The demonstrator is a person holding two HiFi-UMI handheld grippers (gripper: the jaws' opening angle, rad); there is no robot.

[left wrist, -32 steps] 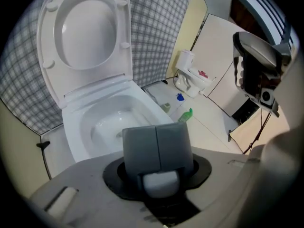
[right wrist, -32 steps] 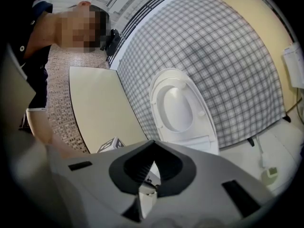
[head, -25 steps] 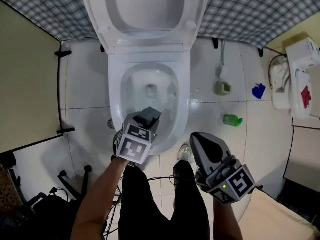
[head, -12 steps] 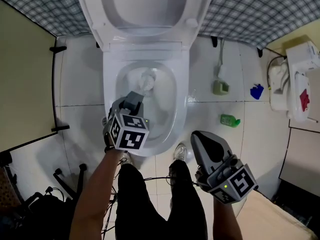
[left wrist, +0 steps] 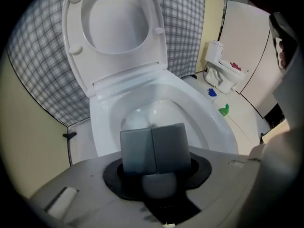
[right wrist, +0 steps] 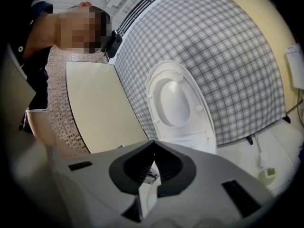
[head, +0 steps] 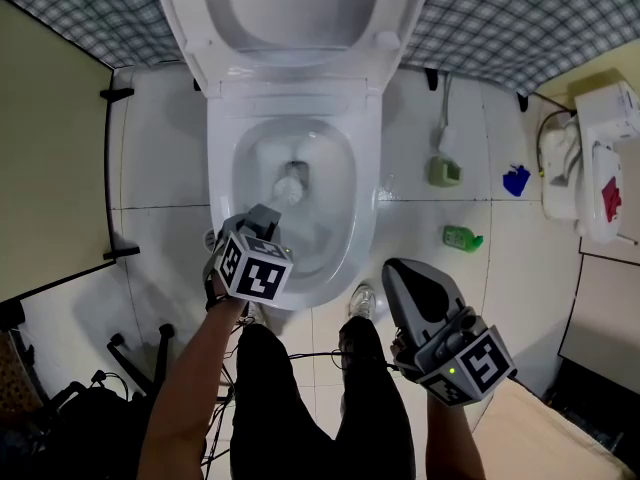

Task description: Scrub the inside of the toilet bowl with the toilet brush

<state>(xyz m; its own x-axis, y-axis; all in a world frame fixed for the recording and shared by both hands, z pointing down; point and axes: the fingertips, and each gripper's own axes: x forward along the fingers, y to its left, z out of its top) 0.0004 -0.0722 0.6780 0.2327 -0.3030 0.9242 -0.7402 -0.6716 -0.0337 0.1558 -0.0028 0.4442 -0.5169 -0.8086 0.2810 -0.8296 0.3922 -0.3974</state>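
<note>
Standing over a white toilet bowl with its seat raised against the checked wall, a person holds a toilet brush in the left gripper. The jaws are clamped on the top of the handle, which shows as a rounded grey end under them in the left gripper view. The brush head sits low in the bowl, at or just beside the drain opening. The right gripper hangs off to the side above the floor tiles, its jaws brought together on nothing. Scrubbing well from here likely means holding the handle steeply angled and pressing the bristles against the porcelain. The head should sweep in rings from the drain up the sloping walls to under the rim. The firm grip should be held so the handle cannot twist, and the strokes kept short so water does not splash over the edge.
</note>
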